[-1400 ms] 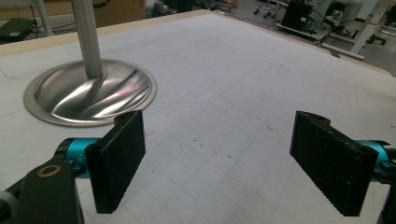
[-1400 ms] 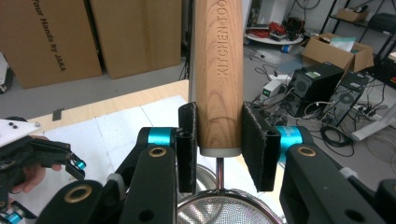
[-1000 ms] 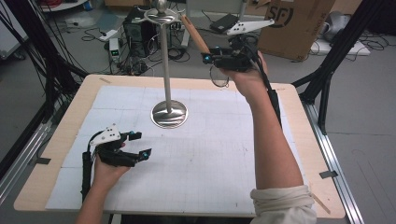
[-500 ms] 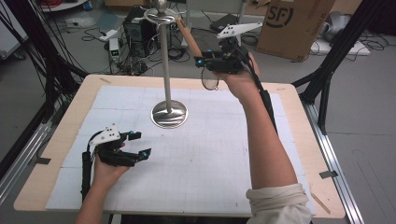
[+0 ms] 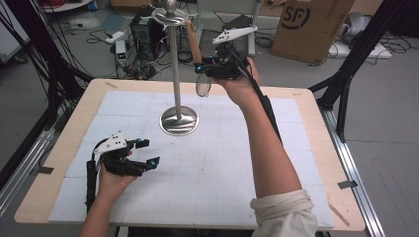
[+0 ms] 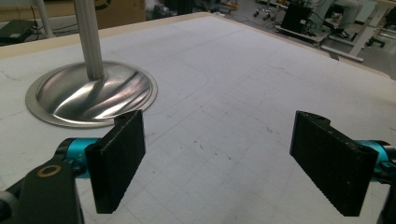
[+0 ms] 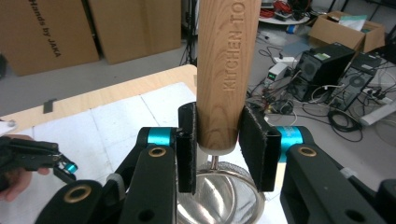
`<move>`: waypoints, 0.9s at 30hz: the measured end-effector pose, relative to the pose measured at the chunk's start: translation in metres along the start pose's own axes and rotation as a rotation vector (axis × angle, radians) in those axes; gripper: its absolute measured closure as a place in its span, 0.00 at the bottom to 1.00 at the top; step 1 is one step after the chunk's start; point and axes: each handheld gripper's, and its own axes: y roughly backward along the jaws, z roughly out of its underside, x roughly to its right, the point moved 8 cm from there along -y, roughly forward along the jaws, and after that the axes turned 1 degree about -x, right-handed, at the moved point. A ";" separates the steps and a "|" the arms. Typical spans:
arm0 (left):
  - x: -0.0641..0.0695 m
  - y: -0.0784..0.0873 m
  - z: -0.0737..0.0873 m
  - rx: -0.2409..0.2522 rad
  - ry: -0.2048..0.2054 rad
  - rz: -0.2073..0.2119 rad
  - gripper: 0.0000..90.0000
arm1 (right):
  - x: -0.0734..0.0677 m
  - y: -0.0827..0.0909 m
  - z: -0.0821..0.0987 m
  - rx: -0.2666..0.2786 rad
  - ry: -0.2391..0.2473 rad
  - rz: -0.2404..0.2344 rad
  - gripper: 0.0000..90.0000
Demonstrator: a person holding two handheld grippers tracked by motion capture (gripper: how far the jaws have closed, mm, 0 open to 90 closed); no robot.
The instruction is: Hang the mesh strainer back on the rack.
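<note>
Wooden handle [image 7: 224,70] of small strainer [image 5: 203,86] clamped upright between right gripper [image 7: 219,147] jaws, mesh bowl hanging just below them, stand hook [image 5: 168,19] near, up and beside; left gripper [image 6: 224,158] jaws released, low over surface [image 5: 222,163].

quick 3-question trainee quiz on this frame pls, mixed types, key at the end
1. True or false: the left gripper is clamped on the stand's base.
2. What does the right gripper hold? A) the stand's pole B) the wooden handle of a small strainer C) a cable
3. Fill in: the strainer's mesh bowl hangs ____ the right gripper.

Key:
1. False. The left gripper's jaws are wide apart with nothing between them, over the white mat, clear of the base.
2. B. The jaws press both sides of the wooden handle.
3. Below.
</note>
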 end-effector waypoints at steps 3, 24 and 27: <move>0.000 0.000 0.000 -0.001 0.000 -0.001 0.21 | -0.001 -0.003 -0.001 -0.007 -0.003 0.001 0.76; 0.000 0.000 0.000 0.001 0.000 0.000 0.21 | -0.009 0.003 0.000 -0.016 0.026 0.013 0.59; 0.001 -0.001 0.000 -0.001 0.000 0.001 0.21 | -0.011 0.009 0.004 -0.013 0.025 0.007 0.56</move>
